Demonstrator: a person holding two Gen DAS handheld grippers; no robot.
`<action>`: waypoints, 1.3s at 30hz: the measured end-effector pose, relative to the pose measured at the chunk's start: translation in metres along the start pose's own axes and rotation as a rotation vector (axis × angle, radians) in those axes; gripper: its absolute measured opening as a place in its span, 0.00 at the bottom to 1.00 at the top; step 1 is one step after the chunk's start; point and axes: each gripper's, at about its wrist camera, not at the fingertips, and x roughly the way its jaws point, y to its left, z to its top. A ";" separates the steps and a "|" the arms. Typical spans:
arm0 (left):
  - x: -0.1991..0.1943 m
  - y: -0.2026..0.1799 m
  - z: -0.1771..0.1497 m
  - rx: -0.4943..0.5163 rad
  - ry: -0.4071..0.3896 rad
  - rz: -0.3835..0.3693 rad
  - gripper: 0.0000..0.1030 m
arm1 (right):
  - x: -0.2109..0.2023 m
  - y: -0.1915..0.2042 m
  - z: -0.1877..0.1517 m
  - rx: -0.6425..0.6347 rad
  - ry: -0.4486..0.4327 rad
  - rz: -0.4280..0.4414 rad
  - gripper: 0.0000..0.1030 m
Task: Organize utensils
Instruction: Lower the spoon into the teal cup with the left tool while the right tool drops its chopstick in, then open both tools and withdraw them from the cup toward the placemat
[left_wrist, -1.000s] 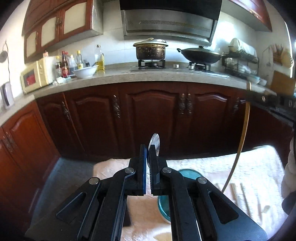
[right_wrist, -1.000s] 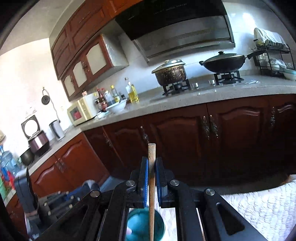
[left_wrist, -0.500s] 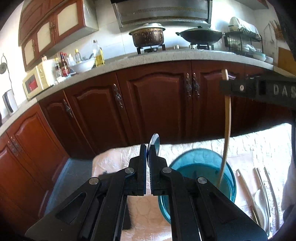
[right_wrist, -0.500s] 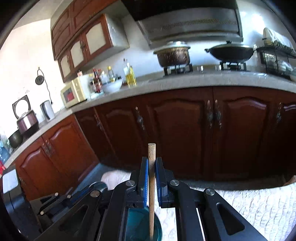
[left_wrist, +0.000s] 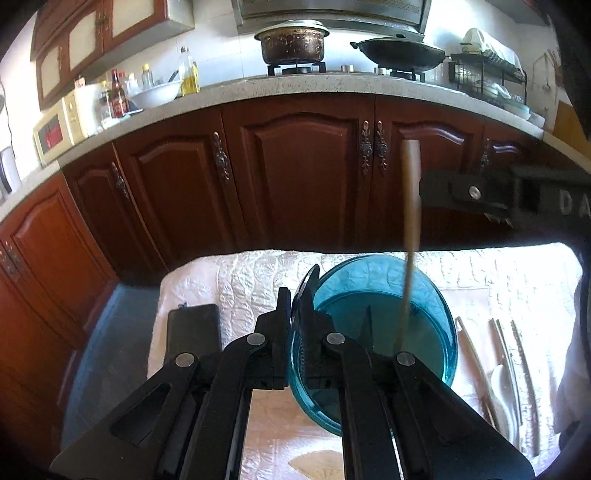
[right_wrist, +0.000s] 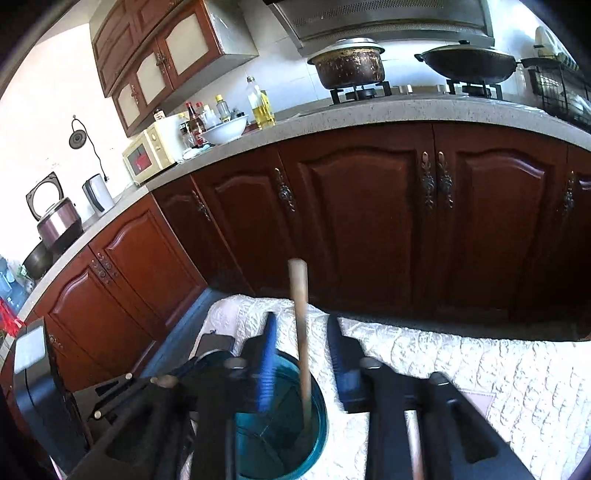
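My left gripper (left_wrist: 293, 300) hangs at the near left rim of the blue glass bowl (left_wrist: 424, 295). Its jaws are just starting to open, but the pads still press on a metal spoon (left_wrist: 311, 277) that stands upright between them. My right gripper (right_wrist: 303, 320) is above the same bowl (right_wrist: 320, 417) with its jaws opening. A wooden chopstick (right_wrist: 300, 314) stands loose in the gap, clear of both pads, its lower end inside the bowl. In the left wrist view the same chopstick (left_wrist: 412, 206) appears blurred beside the right gripper (left_wrist: 432, 192).
The bowl sits on a white quilted cloth (left_wrist: 240, 280). A black phone (left_wrist: 192, 332) lies on the cloth's left side. Right of the bowl lie several chopsticks (left_wrist: 474, 358) and a white spoon (left_wrist: 500, 380). Dark wooden cabinets (left_wrist: 295, 177) stand just beyond the table.
Both grippers have come down toward the blue bowl. The right jaws have parted and let go of the wooden chopstick, whose tip has dropped into the bowl. The left still holds the spoon.
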 end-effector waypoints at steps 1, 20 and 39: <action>-0.001 0.001 0.000 -0.008 0.006 -0.005 0.07 | -0.002 0.000 -0.002 -0.001 0.002 -0.002 0.28; -0.055 -0.019 -0.003 -0.076 -0.007 -0.125 0.39 | -0.077 -0.003 -0.042 -0.013 -0.031 -0.081 0.37; -0.081 -0.092 -0.008 -0.030 0.012 -0.246 0.51 | -0.158 -0.050 -0.089 0.035 -0.048 -0.254 0.42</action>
